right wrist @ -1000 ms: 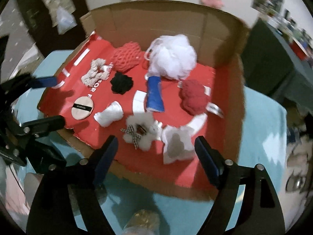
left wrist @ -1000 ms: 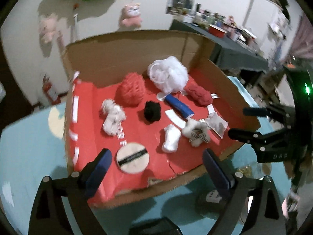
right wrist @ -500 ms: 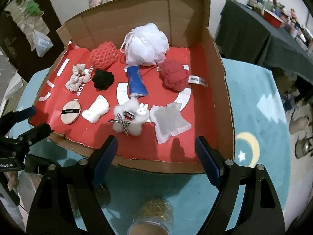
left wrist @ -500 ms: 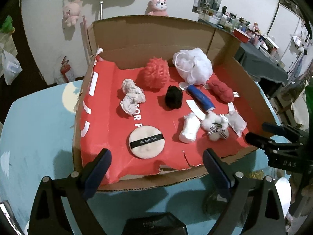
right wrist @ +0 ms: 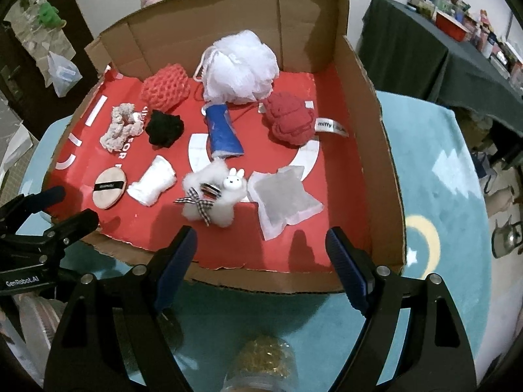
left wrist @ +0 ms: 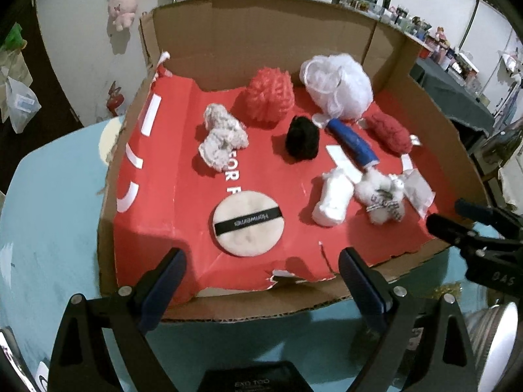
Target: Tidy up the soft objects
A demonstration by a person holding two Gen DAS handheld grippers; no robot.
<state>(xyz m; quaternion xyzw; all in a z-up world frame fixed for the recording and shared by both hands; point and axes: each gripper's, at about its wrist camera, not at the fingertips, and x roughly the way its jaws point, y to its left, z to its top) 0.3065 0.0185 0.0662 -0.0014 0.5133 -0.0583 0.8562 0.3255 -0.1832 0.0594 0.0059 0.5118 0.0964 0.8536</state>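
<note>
A cardboard box [left wrist: 261, 39] with a red floor holds several soft objects: a round beige powder puff [left wrist: 247, 222], a white bath pouf [left wrist: 338, 86], a black scrunchie [left wrist: 302, 137], a fluffy white bunny clip [right wrist: 212, 192] and a star-shaped pad [right wrist: 286, 201]. My left gripper [left wrist: 261, 290] is open and empty at the box's front edge, near the puff. My right gripper [right wrist: 261, 261] is open and empty at the front edge, below the star pad. It also shows at the right of the left wrist view [left wrist: 457, 219].
The box sits on a teal rug [right wrist: 451, 196] with a moon print. A jar of gold material [right wrist: 261, 366] stands under my right gripper. A dark-covered table [right wrist: 425, 49] with clutter stands at the back right. Plush toys hang on the wall [left wrist: 124, 3].
Both grippers have moved closer to the box's front edge, and the left view has swung to face the box squarely. Both stay open. Nothing in the box has moved.
</note>
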